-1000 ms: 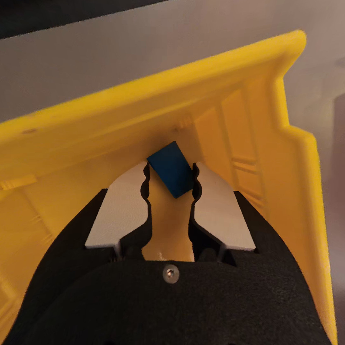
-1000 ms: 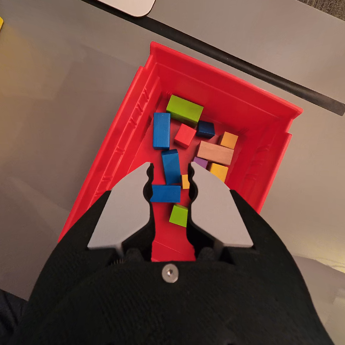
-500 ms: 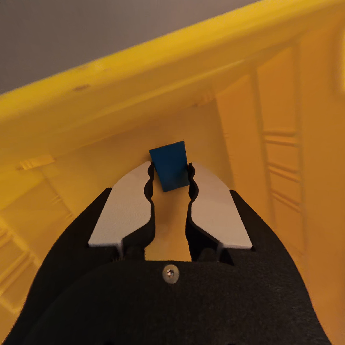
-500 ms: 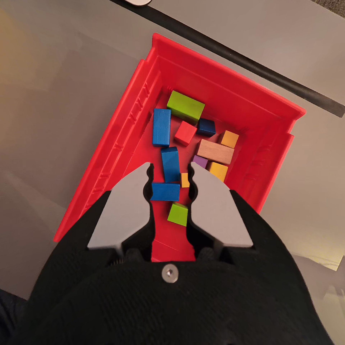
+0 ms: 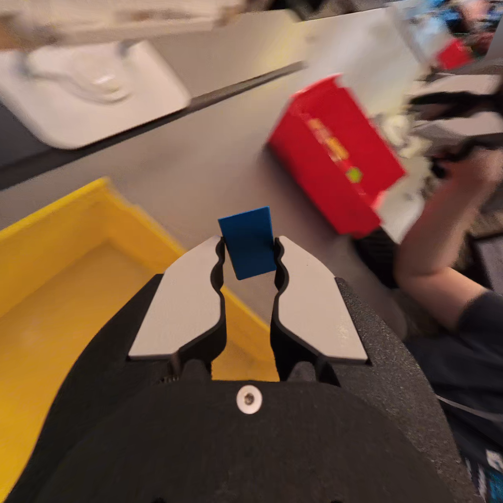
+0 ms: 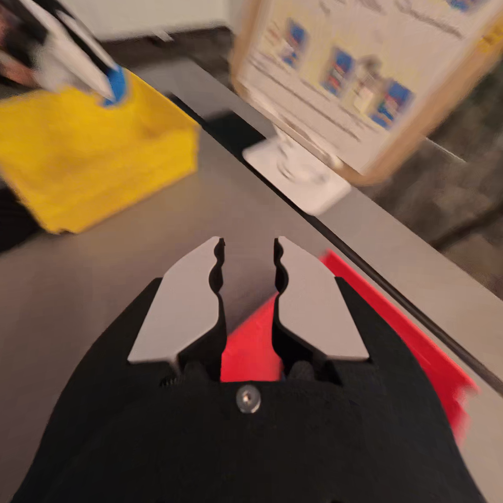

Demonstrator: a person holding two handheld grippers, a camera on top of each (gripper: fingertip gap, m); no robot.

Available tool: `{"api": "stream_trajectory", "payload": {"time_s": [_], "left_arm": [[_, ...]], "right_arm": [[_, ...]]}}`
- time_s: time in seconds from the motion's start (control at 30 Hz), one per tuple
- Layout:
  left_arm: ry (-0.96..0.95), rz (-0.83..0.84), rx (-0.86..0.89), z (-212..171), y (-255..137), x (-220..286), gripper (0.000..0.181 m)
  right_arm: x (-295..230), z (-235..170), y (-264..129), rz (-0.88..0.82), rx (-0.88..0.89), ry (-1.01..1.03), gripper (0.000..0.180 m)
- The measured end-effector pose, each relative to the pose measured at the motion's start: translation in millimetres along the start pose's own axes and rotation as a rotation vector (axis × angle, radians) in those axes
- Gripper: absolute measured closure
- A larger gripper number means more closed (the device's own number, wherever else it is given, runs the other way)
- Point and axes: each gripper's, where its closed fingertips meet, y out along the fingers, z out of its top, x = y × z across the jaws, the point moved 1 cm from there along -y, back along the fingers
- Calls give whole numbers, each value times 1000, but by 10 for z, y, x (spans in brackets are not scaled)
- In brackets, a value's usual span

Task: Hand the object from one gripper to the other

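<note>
Lifting the small blue wooden block (image 5: 249, 243) clear of the yellow plastic bin (image 5: 68, 261), left gripper (image 5: 249, 241) fingers clamp it, right gripper (image 6: 249, 242) fingers gaping empty, handover next.

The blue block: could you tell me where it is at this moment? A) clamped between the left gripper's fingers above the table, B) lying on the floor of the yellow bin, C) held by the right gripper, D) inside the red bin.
A: the blue block sits pinched between the left gripper fingertips, with the yellow bin below.
</note>
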Motion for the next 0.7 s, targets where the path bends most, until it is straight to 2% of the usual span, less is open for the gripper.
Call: {"api": "stream_trajectory", "payload": {"time_s": [0.1, 0.23, 0.33, 0.5, 0.7], "left_arm": [[151, -258, 30, 90, 50, 734, 147], [300, -443, 39, 87, 151, 1374, 147], [378, -481, 43, 59, 201, 1607, 147], [425, -503, 18, -11, 202, 1762, 147], [433, -508, 11, -31, 216, 1804, 147]], "right_arm": [[-661, 363, 138, 315, 187, -10, 144], [-1220, 495, 242, 603, 237, 42, 140], [-1330, 573, 245, 702, 283, 119, 133], [-1318, 755, 70, 901, 433, 310, 139], [-1459, 740, 107, 977, 412, 318, 138]]}}
